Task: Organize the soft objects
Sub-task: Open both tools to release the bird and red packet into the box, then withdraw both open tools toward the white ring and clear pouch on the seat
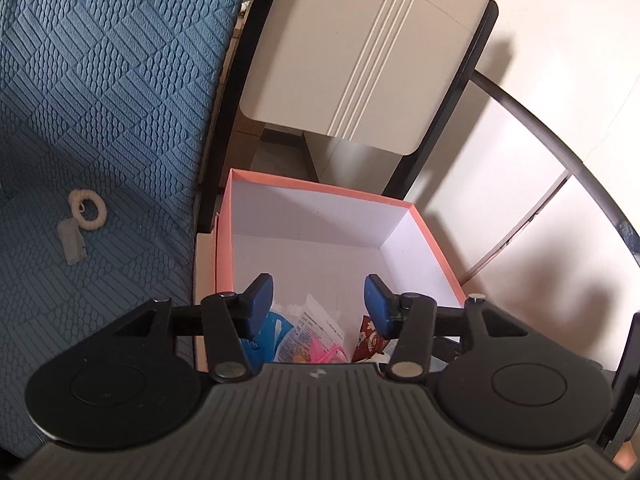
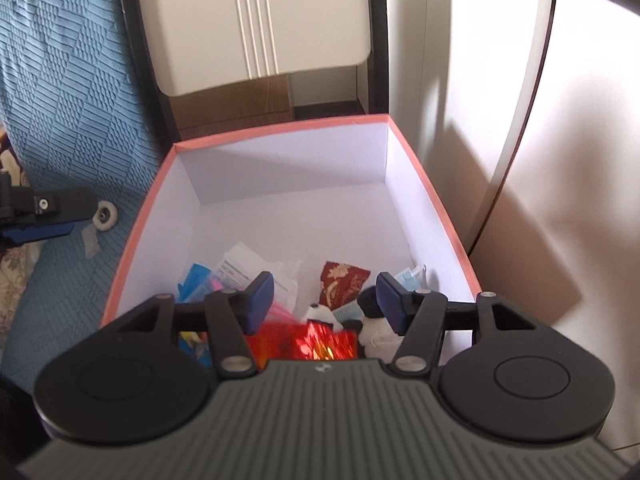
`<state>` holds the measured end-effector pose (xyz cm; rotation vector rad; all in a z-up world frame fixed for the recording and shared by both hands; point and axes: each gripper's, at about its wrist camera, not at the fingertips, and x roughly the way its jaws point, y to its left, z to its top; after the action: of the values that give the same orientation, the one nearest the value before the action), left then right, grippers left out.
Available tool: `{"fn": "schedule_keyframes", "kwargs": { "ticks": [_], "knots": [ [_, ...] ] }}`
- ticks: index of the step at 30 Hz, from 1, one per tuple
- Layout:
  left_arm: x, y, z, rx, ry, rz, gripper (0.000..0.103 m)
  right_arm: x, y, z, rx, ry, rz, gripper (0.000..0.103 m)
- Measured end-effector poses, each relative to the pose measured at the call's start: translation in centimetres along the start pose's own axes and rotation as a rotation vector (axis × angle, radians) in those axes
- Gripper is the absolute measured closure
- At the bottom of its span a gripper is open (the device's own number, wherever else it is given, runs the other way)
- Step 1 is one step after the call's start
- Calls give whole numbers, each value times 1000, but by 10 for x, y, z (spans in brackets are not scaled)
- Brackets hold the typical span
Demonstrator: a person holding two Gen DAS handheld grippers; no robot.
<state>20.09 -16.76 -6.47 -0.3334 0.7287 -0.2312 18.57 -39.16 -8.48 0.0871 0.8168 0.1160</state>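
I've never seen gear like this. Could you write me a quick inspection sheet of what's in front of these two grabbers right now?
Surface: blue quilted cover, beside the box.
Job's things: pink-rimmed box, open, holding a panda plush, red patterned sachet, shiny red packet, face mask and printed packets.
Clutter: white fluffy hair tie with a small clear tag, lying on the cover outside the box.
Grippers: left gripper open, empty, over the box; right gripper open, empty, over the box.
Cables: nothing seen.
Surroundings: white chair back behind the box; pale wall to the right.
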Motion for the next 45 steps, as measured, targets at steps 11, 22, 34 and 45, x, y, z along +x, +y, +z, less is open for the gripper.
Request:
{"fn": "schedule_keyframes", "kwargs": {
  "ticks": [11, 22, 34, 45],
  "knots": [
    [-78, 4, 23, 76, -164, 14, 46, -53, 40, 25, -57, -154, 76, 44],
    [-106, 38, 12, 101, -244, 59, 46, -67, 83, 19, -102, -190, 135, 44],
    [-123, 90, -2, 62, -263, 95, 46, -63, 127, 2, -162, -169, 158, 44],
    [-130, 120, -10, 65, -288, 147, 46, -48, 167, -11, -205, -146, 204, 44]
  ]
}}
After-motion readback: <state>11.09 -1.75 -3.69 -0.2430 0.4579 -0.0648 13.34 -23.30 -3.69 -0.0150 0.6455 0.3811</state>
